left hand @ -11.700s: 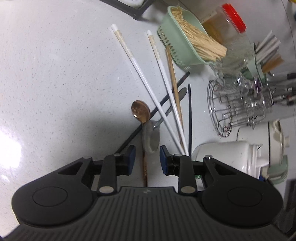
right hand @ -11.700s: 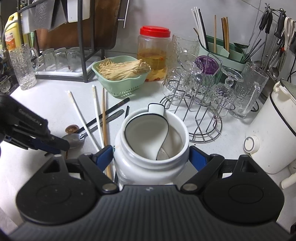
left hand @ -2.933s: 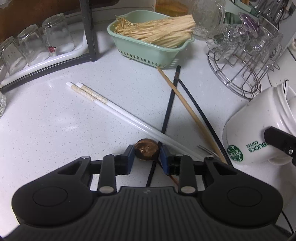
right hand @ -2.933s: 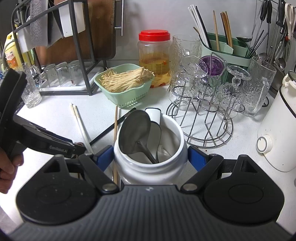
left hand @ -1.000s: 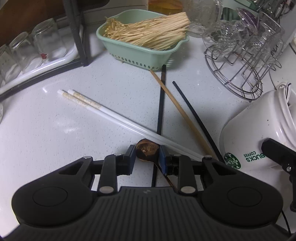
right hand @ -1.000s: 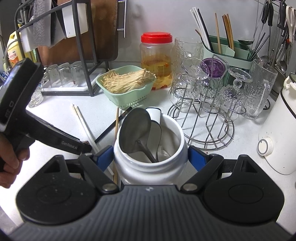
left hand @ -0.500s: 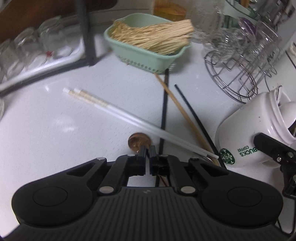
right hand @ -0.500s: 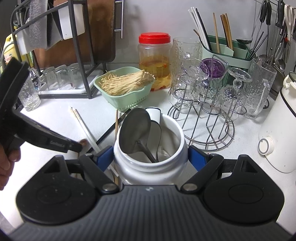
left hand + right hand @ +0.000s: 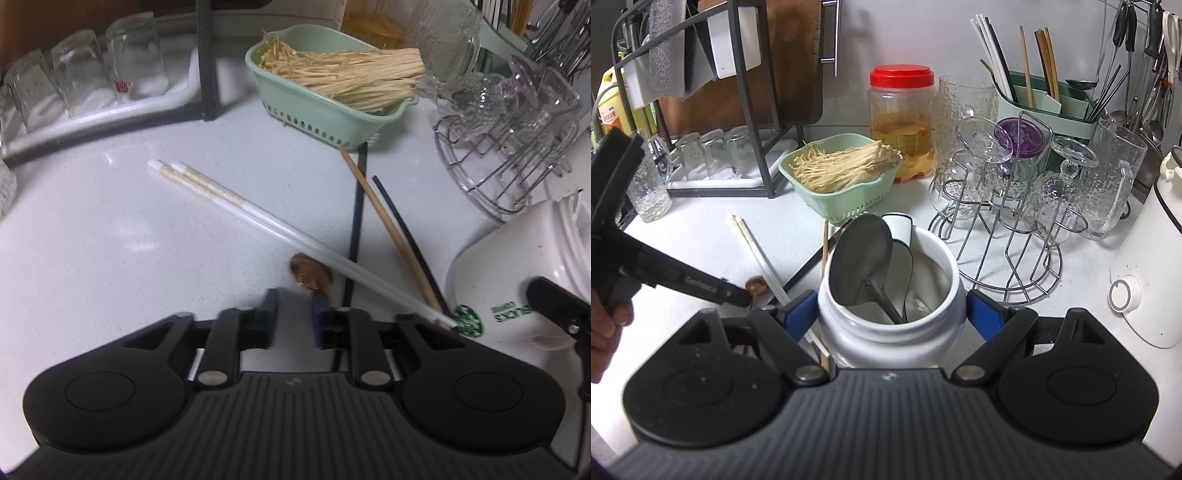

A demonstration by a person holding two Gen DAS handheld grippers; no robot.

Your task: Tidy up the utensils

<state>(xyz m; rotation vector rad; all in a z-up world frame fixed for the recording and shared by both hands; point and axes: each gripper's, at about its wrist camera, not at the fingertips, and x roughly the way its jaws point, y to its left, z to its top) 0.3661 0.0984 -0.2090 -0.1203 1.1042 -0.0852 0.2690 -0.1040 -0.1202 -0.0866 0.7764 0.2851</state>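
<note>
The small brown spoon (image 9: 312, 274) lies flat on the table (image 9: 110, 240), just beyond the left hand-held gripper (image 9: 293, 319), whose jaws have just reopened empty; light, stiff, slippery, best pinched at its thin handle.

Left of the white chopsticks (image 9: 280, 225) the desk (image 9: 110, 258) lies bare, so my left tongs (image 9: 291, 317) have room there. Right of them the way is crowded: a black chopstick (image 9: 356, 221), a wooden chopstick (image 9: 391, 232), the white jar (image 9: 517, 280) and the wire glass rack (image 9: 498, 162). Behind stands the green basket (image 9: 314, 114).
</note>
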